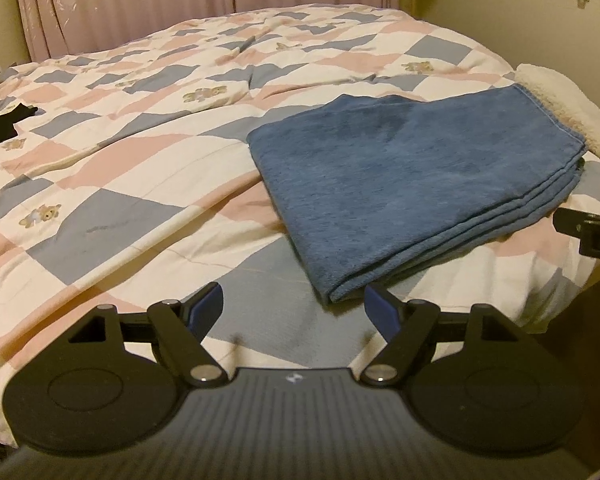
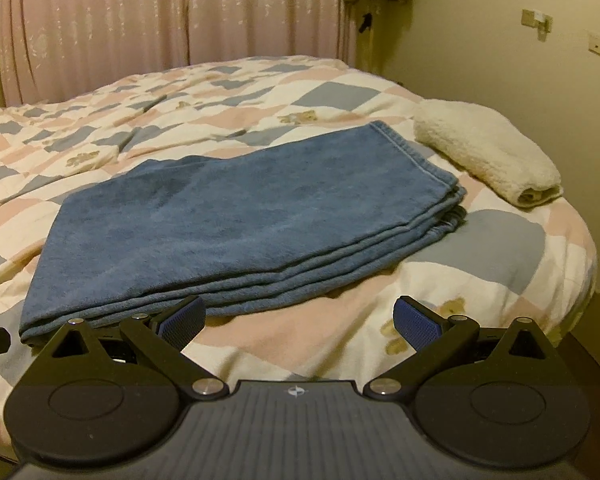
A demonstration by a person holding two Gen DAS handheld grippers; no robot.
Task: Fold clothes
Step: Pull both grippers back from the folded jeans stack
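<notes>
At the bottom of the left wrist view the left tool (image 1: 293, 307) stands with its blue pads well apart, holding nothing; the right tool (image 2: 298, 320) in its own view is likewise spread wide and empty, low in the frame. Just beyond both, in the middle of each frame, the blue denim garment (image 2: 236, 216) lies on the bed (image 1: 112, 184) already folded into a flat stack of several layers, its edges roughly aligned; whether more folding is wanted, one moment cannot say. As a judgement, the risk is in any further handling: a pinch that catches only the top layers would peel the stack open, and the soft quilt could ruck up with it. At the right of the frame a rolled cream towel (image 2: 488, 152) lies just beside the denim's far corner, near the bed's edge, and could be nudged off; a dark cloth (image 1: 4, 124) sits at far left; pink curtains (image 2: 172, 16) hang behind.
</notes>
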